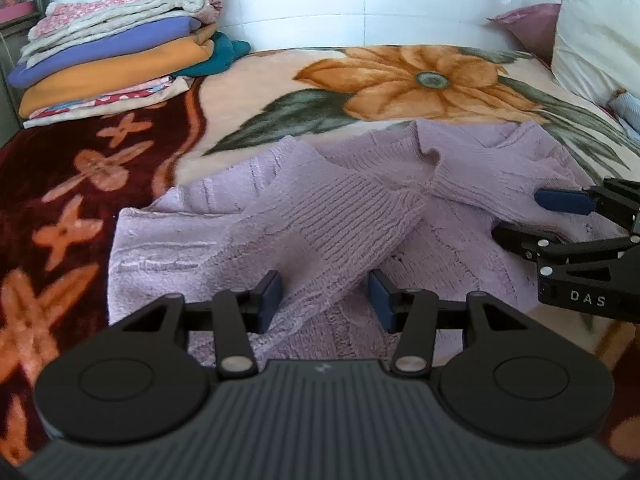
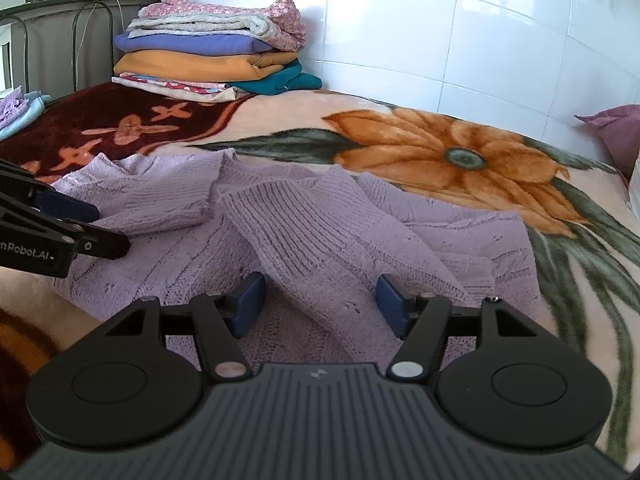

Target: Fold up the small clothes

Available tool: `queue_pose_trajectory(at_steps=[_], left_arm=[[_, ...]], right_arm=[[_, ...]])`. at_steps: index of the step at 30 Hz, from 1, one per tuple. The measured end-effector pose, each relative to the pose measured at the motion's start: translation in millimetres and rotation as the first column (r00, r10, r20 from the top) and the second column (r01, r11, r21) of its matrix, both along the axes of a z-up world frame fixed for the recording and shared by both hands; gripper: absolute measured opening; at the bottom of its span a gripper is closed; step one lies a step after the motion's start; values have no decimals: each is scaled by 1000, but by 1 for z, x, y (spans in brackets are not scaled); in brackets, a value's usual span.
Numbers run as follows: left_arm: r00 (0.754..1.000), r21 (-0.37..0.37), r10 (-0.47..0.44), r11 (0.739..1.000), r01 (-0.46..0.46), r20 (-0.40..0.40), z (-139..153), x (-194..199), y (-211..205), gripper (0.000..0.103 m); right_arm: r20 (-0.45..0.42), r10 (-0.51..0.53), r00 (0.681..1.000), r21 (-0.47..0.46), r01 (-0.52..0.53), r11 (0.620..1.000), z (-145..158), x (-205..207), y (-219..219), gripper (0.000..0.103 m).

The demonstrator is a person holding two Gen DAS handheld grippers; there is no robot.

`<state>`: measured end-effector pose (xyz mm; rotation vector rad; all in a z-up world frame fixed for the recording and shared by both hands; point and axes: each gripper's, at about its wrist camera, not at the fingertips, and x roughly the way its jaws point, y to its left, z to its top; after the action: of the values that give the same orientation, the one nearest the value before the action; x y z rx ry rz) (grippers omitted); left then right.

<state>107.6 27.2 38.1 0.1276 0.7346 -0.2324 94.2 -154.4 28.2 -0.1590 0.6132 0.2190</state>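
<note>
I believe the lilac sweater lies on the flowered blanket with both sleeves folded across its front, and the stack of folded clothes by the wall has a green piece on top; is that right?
Nearly. The lilac sweater does lie on the flowered blanket with both sleeves folded across its front, but the stack of folded clothes by the wall has a pink flowered piece on top, not green. The right wrist view shows it.

Sweater [image 1: 224, 240] near hem hidden behind left claw [image 1: 325, 300], pillow [image 1: 592, 36] cut by frame edge, bed foreground blurred

Home bedroom, floral blanket [image 2: 440, 152] on bed, pillow [image 1: 592, 40], folded linens [image 2: 208, 60]
</note>
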Motion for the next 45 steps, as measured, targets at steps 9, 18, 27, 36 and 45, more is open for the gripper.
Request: queue_pose_trajectory(at_steps=[9, 18, 27, 36, 45], left_arm=[[999, -13, 5, 1000, -5, 31, -3, 5, 1, 51], [995, -67, 61, 996, -56, 80, -4, 7, 13, 13], [971, -133, 156, 982, -133, 179, 26, 16, 50, 10], [950, -142, 281, 955, -262, 136, 18, 60, 99, 11], [938, -221, 347, 916, -334, 21, -19, 76, 129, 14]], right_arm=[[0, -1, 1000, 38, 1, 999, -3, 2, -5, 71], [38, -42, 998, 74, 40, 997, 1, 3, -12, 31], [109, -42, 993, 86, 32, 996, 23, 9, -26, 8], [141, -198, 970, 133, 180, 975, 45, 44, -81, 8], [-35, -335, 941, 138, 337, 931, 0, 92, -128, 9]])
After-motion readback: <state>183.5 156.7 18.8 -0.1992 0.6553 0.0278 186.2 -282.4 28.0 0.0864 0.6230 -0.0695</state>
